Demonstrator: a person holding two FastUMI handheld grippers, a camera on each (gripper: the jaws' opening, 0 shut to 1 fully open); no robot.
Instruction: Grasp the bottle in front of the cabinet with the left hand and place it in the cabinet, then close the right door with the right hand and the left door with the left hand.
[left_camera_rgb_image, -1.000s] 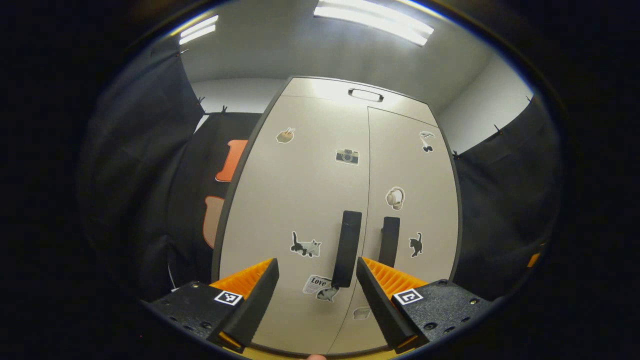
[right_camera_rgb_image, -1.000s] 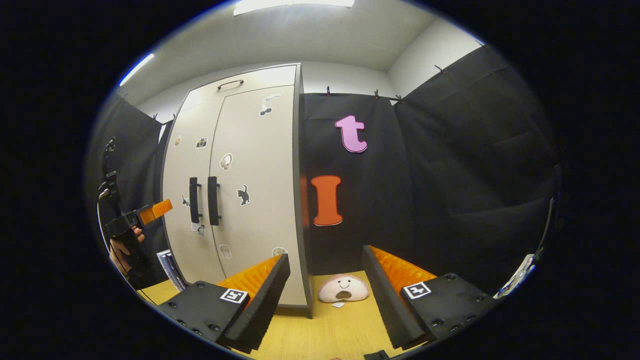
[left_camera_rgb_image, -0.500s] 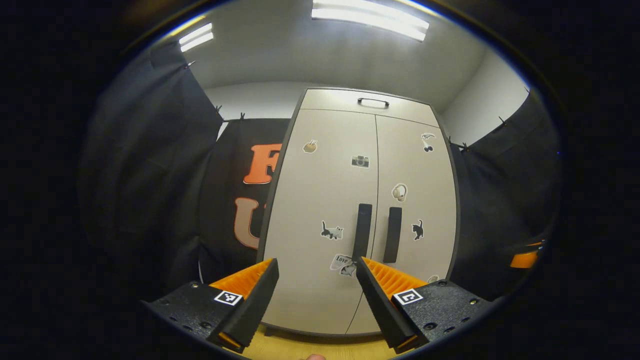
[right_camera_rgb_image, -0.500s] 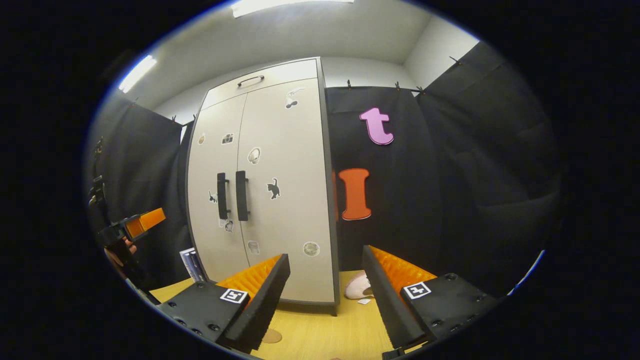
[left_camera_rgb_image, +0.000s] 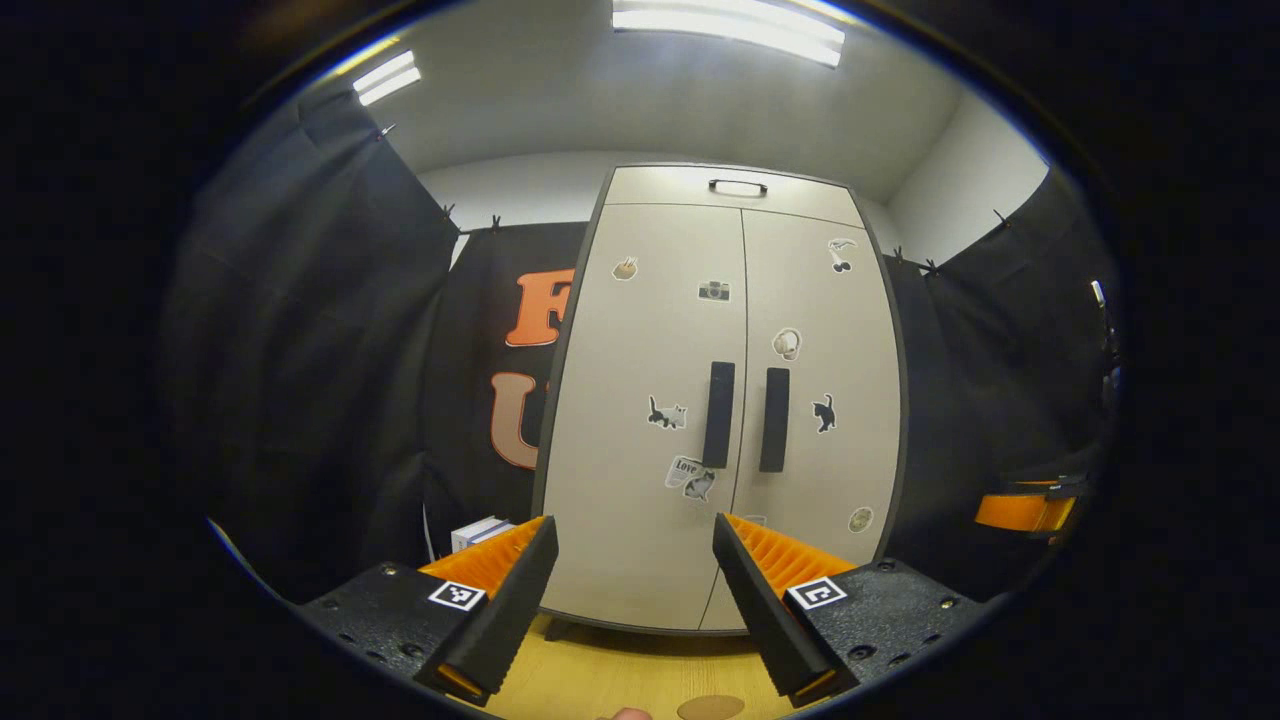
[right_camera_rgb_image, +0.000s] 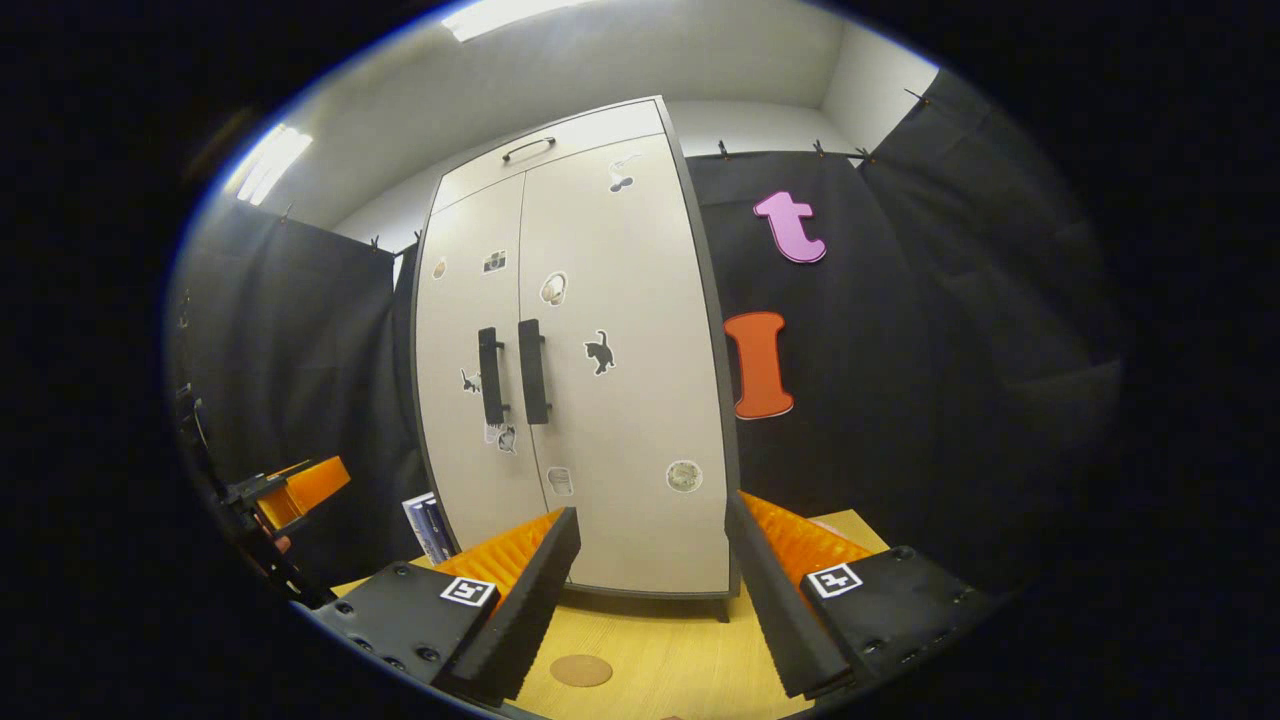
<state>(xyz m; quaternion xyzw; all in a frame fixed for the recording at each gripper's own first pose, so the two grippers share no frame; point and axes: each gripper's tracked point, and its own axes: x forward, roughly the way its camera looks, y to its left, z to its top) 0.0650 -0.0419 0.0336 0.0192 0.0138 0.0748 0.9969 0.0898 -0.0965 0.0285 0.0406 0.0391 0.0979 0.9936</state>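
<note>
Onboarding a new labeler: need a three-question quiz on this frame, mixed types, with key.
1. True or false: both cabinet doors are shut.
2. The left gripper is: A) open and holding nothing, B) shut on a door handle, C) shut on a bottle.
3. What flat round thing lies on the floor between the right gripper fingers' bases and the cabinet?

Key:
1. True; the two handles sit side by side at the centre seam.
2. A.
3. A brown disc.
</note>
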